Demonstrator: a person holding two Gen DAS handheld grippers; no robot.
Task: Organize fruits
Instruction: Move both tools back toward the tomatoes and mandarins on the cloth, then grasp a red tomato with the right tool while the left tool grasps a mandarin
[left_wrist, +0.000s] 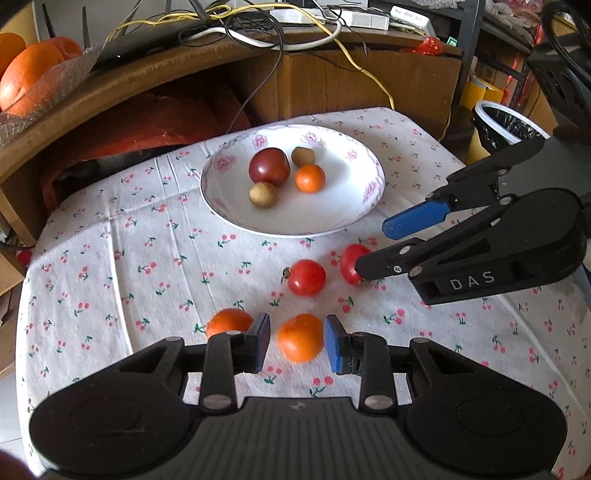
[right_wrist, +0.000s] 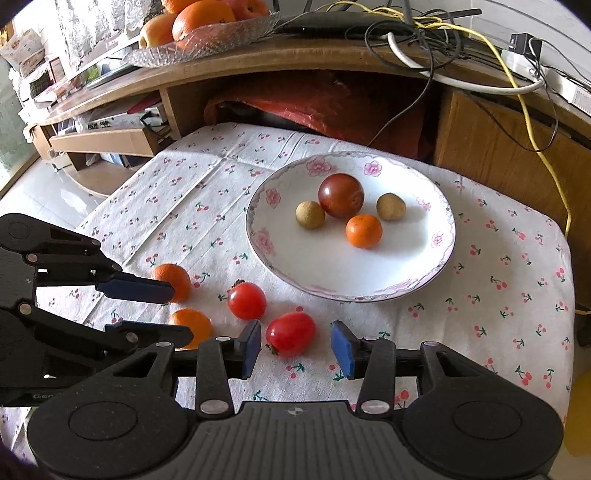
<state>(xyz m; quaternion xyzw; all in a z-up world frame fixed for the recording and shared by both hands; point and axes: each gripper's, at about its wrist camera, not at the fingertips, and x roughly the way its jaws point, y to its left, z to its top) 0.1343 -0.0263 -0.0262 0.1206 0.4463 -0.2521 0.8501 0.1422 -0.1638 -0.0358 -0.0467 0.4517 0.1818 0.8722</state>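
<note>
On the cherry-print table (left_wrist: 92, 258), the left tongs (left_wrist: 297, 341) are spread open around a small orange (left_wrist: 300, 338), blue pads on either side of it, with a second orange (left_wrist: 227, 320) just left. A round tomato (left_wrist: 306, 277) lies between them and the right tongs (right_wrist: 298, 345), released around an oval tomato (right_wrist: 290, 332). Behind, the flowered plate (left_wrist: 354, 206) holds four fruits.

Right gripper (right_wrist: 298, 347) fingers (right_wrist: 252, 345) straddle red tomato (right_wrist: 290, 333).
</note>
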